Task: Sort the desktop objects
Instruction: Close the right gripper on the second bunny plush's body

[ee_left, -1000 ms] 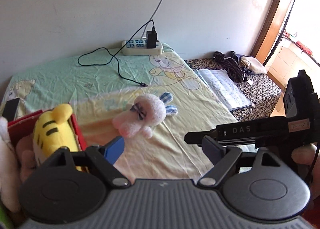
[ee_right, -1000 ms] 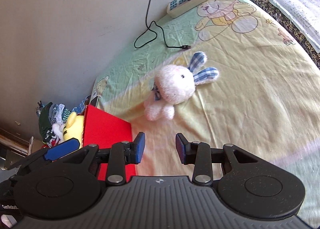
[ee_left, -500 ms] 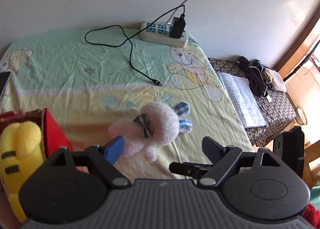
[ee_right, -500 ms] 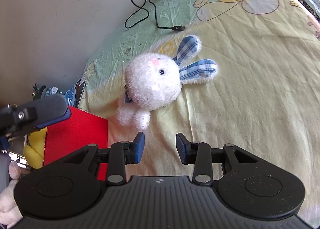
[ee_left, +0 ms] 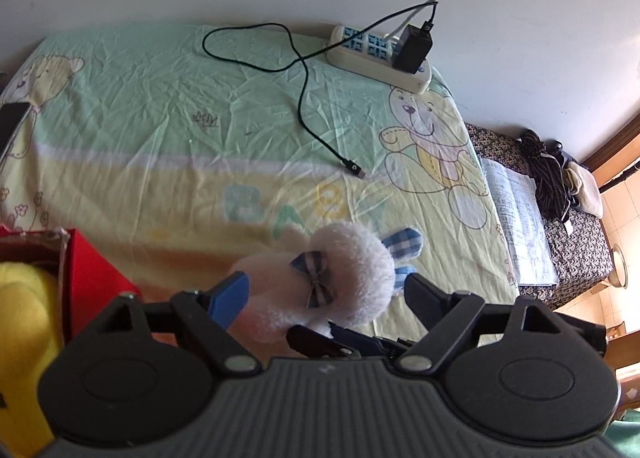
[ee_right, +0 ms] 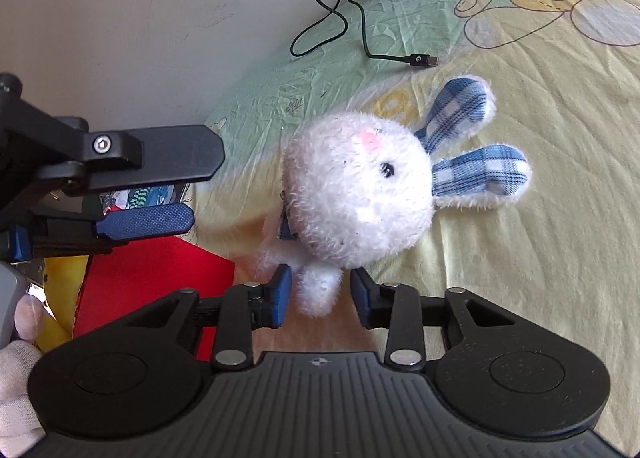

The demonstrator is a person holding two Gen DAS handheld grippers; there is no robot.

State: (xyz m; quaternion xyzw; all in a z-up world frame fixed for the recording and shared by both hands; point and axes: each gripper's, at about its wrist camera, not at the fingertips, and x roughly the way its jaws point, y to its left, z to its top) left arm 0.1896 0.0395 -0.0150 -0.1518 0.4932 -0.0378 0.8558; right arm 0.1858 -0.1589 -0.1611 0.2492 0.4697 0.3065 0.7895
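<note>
With the right gripper (ee_right: pixel 320 296) spread around the plush rabbit's (ee_right: pixel 356 194) leg and the left gripper (ee_left: pixel 326 294) spread too, pinch higher up, toward the body.

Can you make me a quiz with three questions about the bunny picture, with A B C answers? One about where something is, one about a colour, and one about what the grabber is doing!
1. Where does the bunny lie?
A. on the bear-print sheet
B. inside the red box
C. on the power strip

2. What colour is the check on the bunny's ears?
A. green
B. red
C. blue

3. How is the right gripper?
A. shut tight on an ear
B. fingers open either side of a bunny foot
C. holding the black cable

Answers:
1 A: it lies flat on the sheet, beside the box.
2 C: blue and white plaid.
3 B: gaps show on both sides of the foot.
</note>
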